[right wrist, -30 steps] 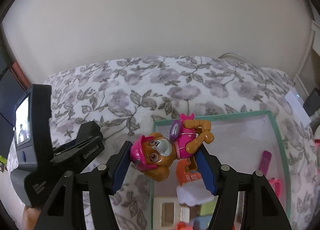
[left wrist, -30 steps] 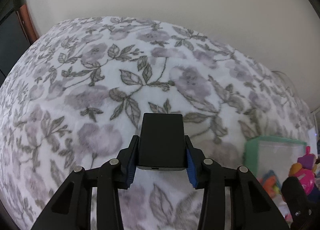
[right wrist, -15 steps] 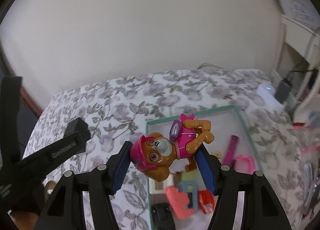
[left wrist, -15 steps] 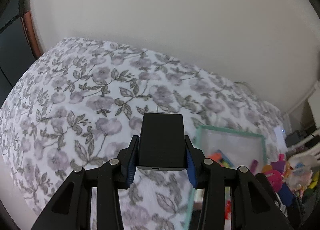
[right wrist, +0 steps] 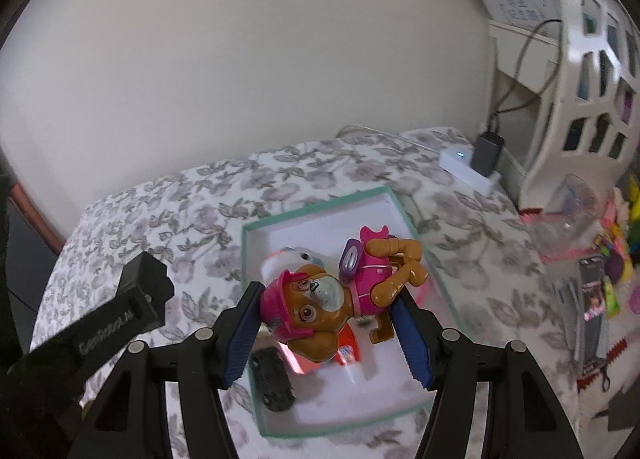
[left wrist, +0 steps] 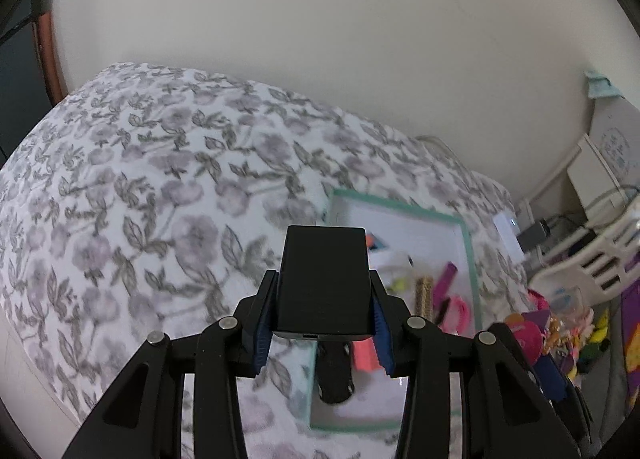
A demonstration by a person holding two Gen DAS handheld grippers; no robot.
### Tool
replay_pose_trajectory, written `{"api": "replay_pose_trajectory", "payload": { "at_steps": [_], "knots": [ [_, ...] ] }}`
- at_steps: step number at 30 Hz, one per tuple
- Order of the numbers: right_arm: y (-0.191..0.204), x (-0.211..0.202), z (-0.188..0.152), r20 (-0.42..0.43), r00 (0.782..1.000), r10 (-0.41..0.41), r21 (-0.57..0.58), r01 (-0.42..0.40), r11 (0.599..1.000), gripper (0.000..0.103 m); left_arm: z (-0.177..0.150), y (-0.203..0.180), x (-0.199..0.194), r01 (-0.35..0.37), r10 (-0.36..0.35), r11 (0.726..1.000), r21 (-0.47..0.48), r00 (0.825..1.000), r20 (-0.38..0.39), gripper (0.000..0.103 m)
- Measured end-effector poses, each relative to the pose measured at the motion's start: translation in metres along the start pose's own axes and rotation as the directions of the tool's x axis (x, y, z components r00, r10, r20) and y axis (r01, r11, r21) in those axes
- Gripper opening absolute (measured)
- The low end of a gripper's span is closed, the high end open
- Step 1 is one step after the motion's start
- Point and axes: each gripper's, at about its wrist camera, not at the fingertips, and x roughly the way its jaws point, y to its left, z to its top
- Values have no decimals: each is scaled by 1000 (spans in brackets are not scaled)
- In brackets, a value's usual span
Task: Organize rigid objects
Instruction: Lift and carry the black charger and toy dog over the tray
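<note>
Left gripper [left wrist: 322, 309] jaws clamp black box [left wrist: 323, 283]; right gripper [right wrist: 328, 329] jaws grip pup figure [right wrist: 332, 295]. Power strip [right wrist: 466, 167] clear in right view only.

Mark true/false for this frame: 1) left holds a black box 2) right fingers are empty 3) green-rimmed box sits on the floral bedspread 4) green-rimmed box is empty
1) The left gripper holds a black box. True.
2) The right gripper's fingers are empty. False: they clamp a pink-clad toy dog figure.
3) The green-rimmed box sits on the floral bedspread. True.
4) The green-rimmed box is empty. False: toys lie inside, including a black toy car.
</note>
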Motion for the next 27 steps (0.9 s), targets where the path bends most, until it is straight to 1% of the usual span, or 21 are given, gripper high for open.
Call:
{"api": "replay_pose_trajectory", "payload": {
  "at_steps": [3,5,9,16,18,21,25,27],
  "knots": [
    [-4,-1,-7,-8,1000,-26,-1,26,1000,66,-14,-5,-2,20,-20,999,25,1000,-1,44],
    [-7,0,-10,-17,999,-36,-2,36,999,66,-18,-4,1,34,-34,999,31,999,-18,44],
    [-10,5,-13,-33,998,-52,-2,52,999,66,-20,5,12,57,-57,998,-1,997,-59,44],
    [-14,14,-15,-54,996,-68,0,68,998,66,-23,8,23,88,-89,996,-16,991,-97,44],
    [-17,21,-18,-76,994,-81,1,81,997,66,-25,6,27,95,-96,995,-10,989,-113,44],
    [-22,39,-25,-134,986,-99,2,100,995,66,-29,1,34,93,-90,996,12,986,-137,44],
    [-36,67,-40,-227,966,-125,15,132,991,66,-36,-7,46,62,-50,996,63,984,-168,44],
    [-43,75,-46,-254,958,-131,26,143,989,66,-40,-10,53,60,-44,995,82,982,-185,44]
  ]
}}
